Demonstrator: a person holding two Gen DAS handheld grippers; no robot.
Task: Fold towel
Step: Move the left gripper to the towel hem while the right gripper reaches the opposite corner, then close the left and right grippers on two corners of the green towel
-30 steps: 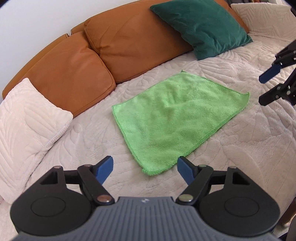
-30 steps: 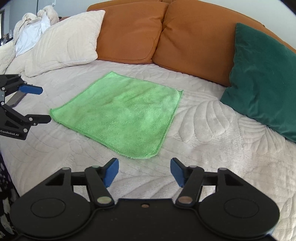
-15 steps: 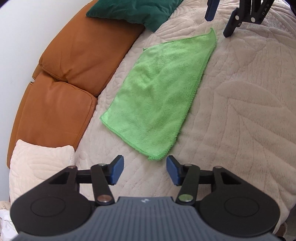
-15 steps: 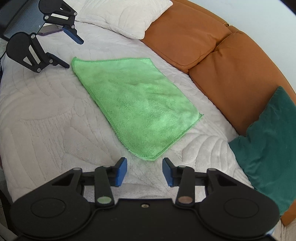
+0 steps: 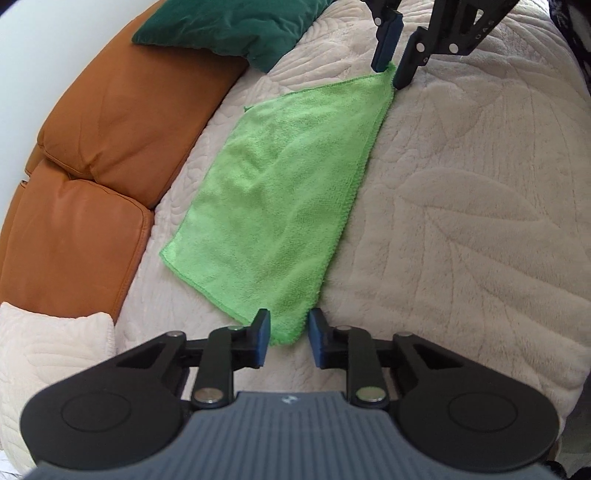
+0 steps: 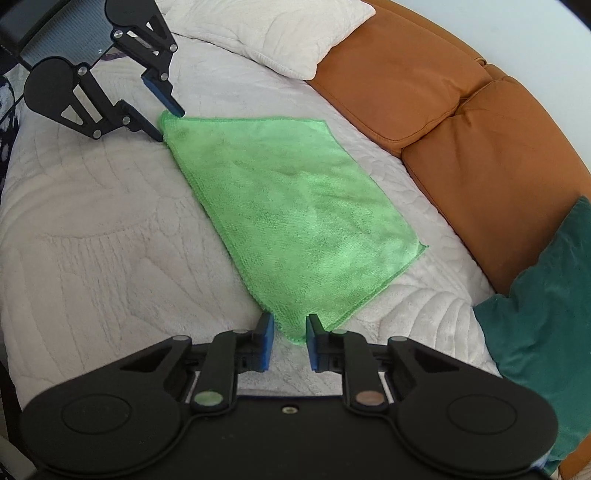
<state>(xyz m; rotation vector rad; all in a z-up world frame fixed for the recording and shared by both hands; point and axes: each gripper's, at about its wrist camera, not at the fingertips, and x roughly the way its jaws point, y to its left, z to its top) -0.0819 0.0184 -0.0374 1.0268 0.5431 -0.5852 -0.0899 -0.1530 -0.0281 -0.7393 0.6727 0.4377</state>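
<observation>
On a cream quilted sofa cover (image 5: 461, 206), backed by orange cushions (image 5: 107, 122) and a dark green pillow (image 5: 236, 29), the green towel (image 5: 280, 192) lies spread flat and unfolded. The left gripper (image 5: 287, 340) and right gripper (image 6: 288, 338) each straddle one near corner of it, jaws parted and not yet pinching (the grasp step, by my reading). Next, both should close on their corners and carry that edge over to the far edge; no container is in view.
</observation>
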